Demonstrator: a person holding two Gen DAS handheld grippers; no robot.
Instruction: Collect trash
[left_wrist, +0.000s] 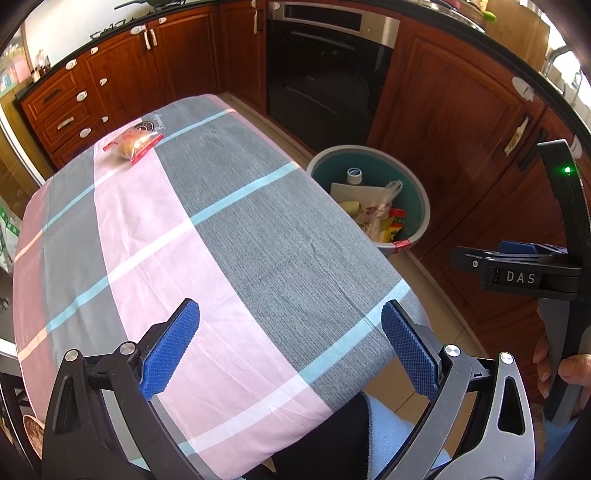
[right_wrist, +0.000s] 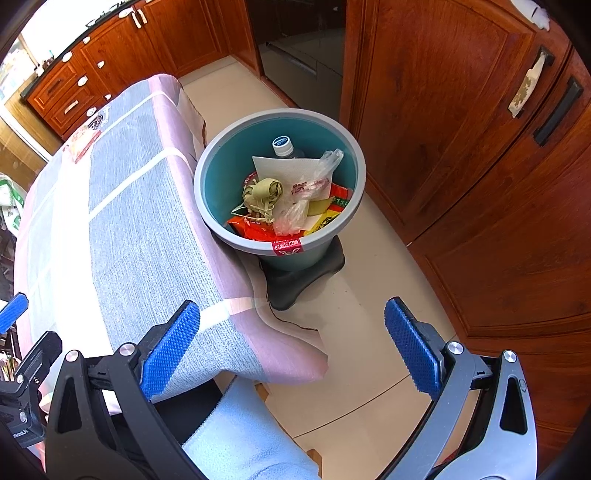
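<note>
Left gripper (left_wrist: 290, 347) spread wide, empty; snack packet (left_wrist: 133, 143) lies far across the table (left_wrist: 258, 240). Right gripper (right_wrist: 291, 347) also spread, empty, near the trash bin (right_wrist: 207, 206) (already holding wrappers).

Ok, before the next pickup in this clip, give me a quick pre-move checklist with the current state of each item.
1. Trash left on the table: one red snack packet at the far end. Not ok, uncollected.
2. Left tongs open and empty: ok.
3. Right tongs open and empty: ok.
4. Bin beside the table, upright, room on top: ok.
5. Path over the tablecloth to the packet: nothing in the way, ok.
6. Packet within reach: cannot tell.
</note>
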